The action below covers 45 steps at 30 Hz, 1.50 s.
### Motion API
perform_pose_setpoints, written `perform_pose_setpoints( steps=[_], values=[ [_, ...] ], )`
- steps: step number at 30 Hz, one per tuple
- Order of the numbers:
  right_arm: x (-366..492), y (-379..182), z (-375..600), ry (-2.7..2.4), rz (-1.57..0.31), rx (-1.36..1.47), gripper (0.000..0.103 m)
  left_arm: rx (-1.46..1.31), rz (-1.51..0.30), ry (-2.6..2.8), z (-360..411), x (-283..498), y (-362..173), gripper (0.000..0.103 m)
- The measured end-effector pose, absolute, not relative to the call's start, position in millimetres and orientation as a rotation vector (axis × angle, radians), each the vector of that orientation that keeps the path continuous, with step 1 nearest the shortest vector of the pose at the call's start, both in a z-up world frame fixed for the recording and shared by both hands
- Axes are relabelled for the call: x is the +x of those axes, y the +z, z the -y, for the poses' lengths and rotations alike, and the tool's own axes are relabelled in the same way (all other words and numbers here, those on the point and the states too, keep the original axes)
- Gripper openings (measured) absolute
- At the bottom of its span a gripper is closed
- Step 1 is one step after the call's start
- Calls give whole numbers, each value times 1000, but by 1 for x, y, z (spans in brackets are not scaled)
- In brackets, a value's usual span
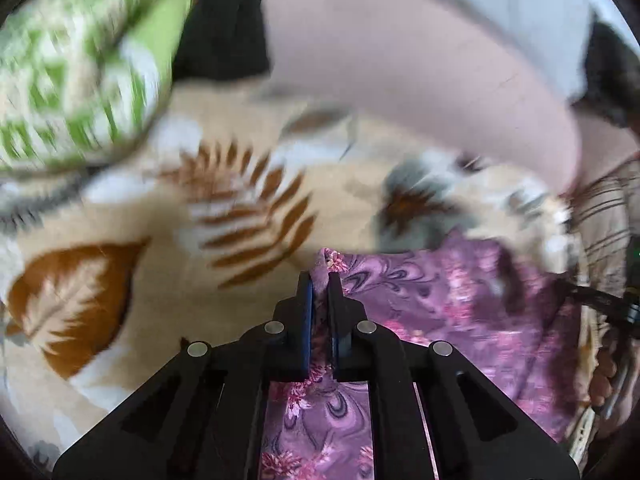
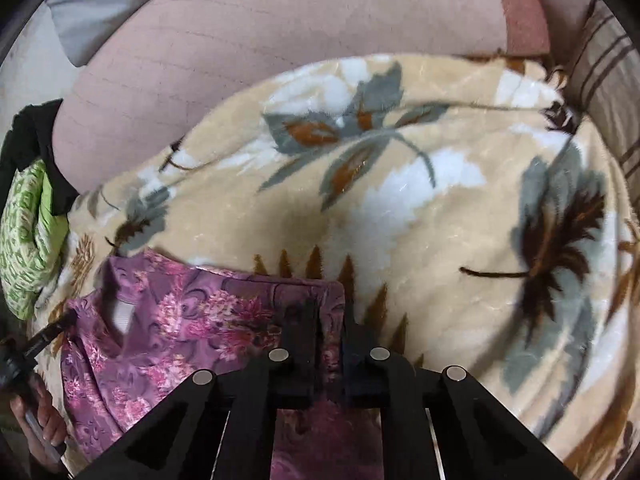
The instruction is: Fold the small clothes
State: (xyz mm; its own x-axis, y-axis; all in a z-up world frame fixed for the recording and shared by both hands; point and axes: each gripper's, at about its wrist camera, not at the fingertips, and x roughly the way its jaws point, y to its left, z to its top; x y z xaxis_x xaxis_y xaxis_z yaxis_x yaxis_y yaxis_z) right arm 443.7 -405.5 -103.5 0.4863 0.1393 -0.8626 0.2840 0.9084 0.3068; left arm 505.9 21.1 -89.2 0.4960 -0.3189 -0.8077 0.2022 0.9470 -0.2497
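A small purple garment with a pink flower print [image 1: 452,304] lies on a cream blanket with leaf patterns [image 1: 132,216]. My left gripper [image 1: 320,280] is shut on the garment's left corner, cloth pinched between its fingers. In the right wrist view the same garment [image 2: 192,320] spreads to the left, and my right gripper [image 2: 330,312] is shut on its right corner. The garment hangs stretched between the two grippers, just above the blanket [image 2: 420,200]. The left wrist view is blurred.
A green and white patterned cloth [image 1: 76,68] lies at the far left, also in the right wrist view [image 2: 24,232]. Dark cloth [image 2: 36,136] lies beside it. A pink surface [image 2: 260,40] is behind the blanket. A striped cushion [image 2: 612,92] sits at the right.
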Motion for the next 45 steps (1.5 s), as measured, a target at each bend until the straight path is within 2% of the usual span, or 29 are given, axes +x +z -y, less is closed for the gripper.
perform_pose_setpoints(
  steps=[4,8,11,15,18,20,23,24,25,26,28,29,30,31,32,33,39,41,42,45],
  values=[
    [385,-56,409,-46,-958,509,7,-145,-920,-360,-39,455,-36,6],
    [292,-24,398,10,-846,583,7,-157,-787,-409,-64,339,2,6],
    [204,-31,380,-3,-827,671,7,-154,-824,-401,-72,260,-16,6],
    [119,-87,357,-110,-881,792,7,-110,-972,-334,-72,193,-84,5],
    [112,-133,342,-210,-1065,762,7,-72,-1079,-240,-64,168,-134,5],
    [111,-142,343,-226,-1079,777,7,-64,-1074,-226,-57,161,-130,7],
    [96,-122,345,-205,-986,760,7,-65,-1063,-226,-61,149,-112,7],
    [80,-114,345,-214,-931,767,8,-117,-1056,-238,-69,141,-108,11],
    [64,-112,346,-251,-909,774,12,-170,-1045,-257,-77,131,-107,22],
    [52,-110,345,-294,-896,776,14,-214,-1040,-269,-85,122,-106,42],
    [33,-111,345,-286,-861,828,22,-249,-1035,-263,-91,114,-104,61],
    [28,-112,344,-211,-837,875,26,-248,-1039,-255,-90,112,-104,61],
    [28,-112,342,-157,-825,897,44,-247,-1051,-254,-87,113,-104,61],
    [31,-112,338,-70,-810,927,71,-257,-1061,-260,-85,113,-103,61],
    [34,-112,335,-22,-800,942,81,-298,-1074,-277,-81,116,-104,61],
    [37,-113,330,39,-786,964,85,-330,-1080,-290,-79,115,-103,61],
    [73,-134,325,84,-902,1015,84,-432,-1149,-314,-49,148,-113,61],
    [84,-139,333,45,-922,1031,73,-433,-1171,-339,-36,161,-118,61],
    [89,-141,339,22,-924,1037,61,-436,-1182,-351,-31,168,-120,61],
    [94,-144,348,-20,-926,985,57,-452,-1235,-302,-28,189,-132,61]
  ],
)
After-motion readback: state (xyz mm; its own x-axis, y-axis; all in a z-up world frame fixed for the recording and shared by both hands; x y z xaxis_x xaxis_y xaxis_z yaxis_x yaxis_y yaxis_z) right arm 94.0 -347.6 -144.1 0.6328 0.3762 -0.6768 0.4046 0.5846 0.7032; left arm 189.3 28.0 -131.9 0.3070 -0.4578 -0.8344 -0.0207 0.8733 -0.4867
